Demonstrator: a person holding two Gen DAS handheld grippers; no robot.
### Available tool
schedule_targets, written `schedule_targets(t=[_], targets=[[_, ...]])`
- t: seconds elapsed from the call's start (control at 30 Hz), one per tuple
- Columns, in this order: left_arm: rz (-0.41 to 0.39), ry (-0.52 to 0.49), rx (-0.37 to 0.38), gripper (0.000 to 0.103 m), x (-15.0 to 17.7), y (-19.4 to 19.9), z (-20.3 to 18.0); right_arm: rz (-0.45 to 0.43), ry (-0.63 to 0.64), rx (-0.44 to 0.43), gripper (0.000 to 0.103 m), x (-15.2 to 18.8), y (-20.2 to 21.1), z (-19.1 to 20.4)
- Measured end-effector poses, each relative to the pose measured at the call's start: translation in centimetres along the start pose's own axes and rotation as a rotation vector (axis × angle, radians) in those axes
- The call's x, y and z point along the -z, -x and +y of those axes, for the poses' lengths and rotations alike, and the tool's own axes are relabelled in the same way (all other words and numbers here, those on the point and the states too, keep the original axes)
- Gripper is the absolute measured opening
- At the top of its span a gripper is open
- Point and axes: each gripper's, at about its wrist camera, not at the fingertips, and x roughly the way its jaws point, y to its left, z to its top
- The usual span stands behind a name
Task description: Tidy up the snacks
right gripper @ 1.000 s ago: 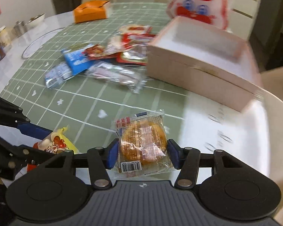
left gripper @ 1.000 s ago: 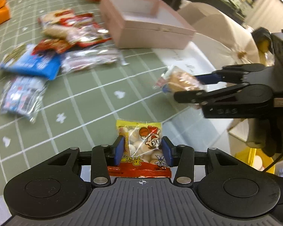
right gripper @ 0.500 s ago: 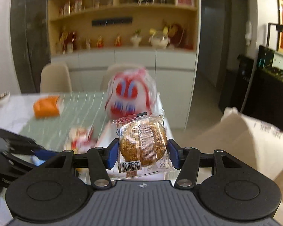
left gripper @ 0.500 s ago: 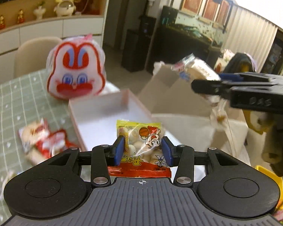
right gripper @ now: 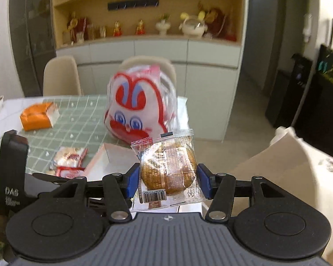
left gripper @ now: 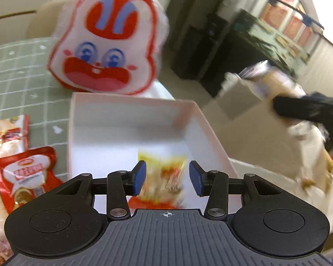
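Item: my left fingers (left gripper: 139,177), partly open, clamped the blurred yellow snack packet (left gripper: 162,177) over the pink box (left gripper: 211,137). Item: my right fingers (right gripper: 131,182) pinched the cookie packet (right gripper: 168,168).

chairs (right gripper: 61,75), shelf figurines (right gripper: 192,25), maybe aquarium (left gripper: 266,35).

The desk (right gripper: 82,119) wears a green checked cloth. On it stand an open pink box (left gripper: 131,119) and, just behind, a rabbit-face bag (left gripper: 106,42). Left of the box lie red-and-white snack packets (left gripper: 22,173); an orange box (right gripper: 37,116) sits far left.
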Motion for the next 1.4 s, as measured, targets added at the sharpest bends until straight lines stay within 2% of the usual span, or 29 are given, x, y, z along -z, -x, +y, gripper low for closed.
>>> schedule_targets(t=[0.13,0.27,0.33,0.4,0.47,0.57,0.6,0.67,0.77,0.87,0.97,1.03,1.07,1.1,1.2,1.3,1.4], targets=[[-0.043,0.058,0.004,0.048,0.6,1.5,0.6,0.081,0.013,-0.073,0.054,0.3,-5.6,0.1],[-0.064,0.126,-0.048,0.048,2.4,4.3,1.5,0.180,0.011,-0.175,0.055,1.1,-11.8,0.8],[-0.085,0.182,-0.069,0.048,3.5,6.3,2.6,0.200,0.037,-0.169,0.056,1.3,-13.6,1.6],[-0.111,0.254,-0.082,0.042,4.5,8.2,4.1,0.183,0.105,-0.149,0.058,1.3,-14.2,2.8],[-0.131,0.315,-0.127,0.042,5.2,9.8,5.3,0.137,0.167,-0.140,0.060,0.7,-14.0,4.4],[-0.172,0.383,-0.171,0.042,5.7,11.9,7.0,0.105,0.204,-0.234,0.073,-1.3,-13.2,7.8],[-0.177,0.392,-0.188,0.042,5.8,12.5,7.7,0.109,0.209,-0.262,0.074,-1.9,-13.3,9.2],[-0.167,0.379,-0.248,0.042,5.7,13.3,8.8,0.143,0.212,-0.317,0.076,-3.4,-14.0,12.3],[-0.146,0.396,-0.337,0.042,6.6,14.4,10.7,0.259,0.164,-0.377,0.076,-5.6,-17.4,17.0],[-0.114,0.450,-0.331,0.042,8.2,15.6,13.0,0.289,0.149,-0.327,0.076,-6.8,-21.1,20.5],[-0.071,0.456,-0.324,0.042,9.7,16.6,14.7,0.288,0.097,-0.253,0.076,-7.7,-25.5,22.7],[-0.046,0.467,-0.314,0.042,10.6,17.2,15.8,0.306,0.065,-0.182,0.067,-8.0,-28.5,23.2],[-0.037,0.474,-0.306,0.042,11.1,17.6,16.5,0.324,0.056,-0.156,0.049,-8.0,-29.9,23.4],[-0.031,0.475,-0.301,0.042,11.6,18.0,16.9,0.349,0.058,-0.150,0.035,-7.9,-30.8,23.6],[-0.029,0.474,-0.278,0.037,12.1,18.5,18.6,0.427,0.097,-0.164,0.031,-6.6,-31.6,24.4],[-0.030,0.462,-0.258,0.037,11.9,18.9,20.0,0.431,0.170,-0.148,0.029,-5.0,-29.9,25.3],[-0.024,0.449,-0.233,0.037,11.6,18.8,21.1,0.458,0.131,-0.178,0.029,-3.9,-28.0,25.0]])
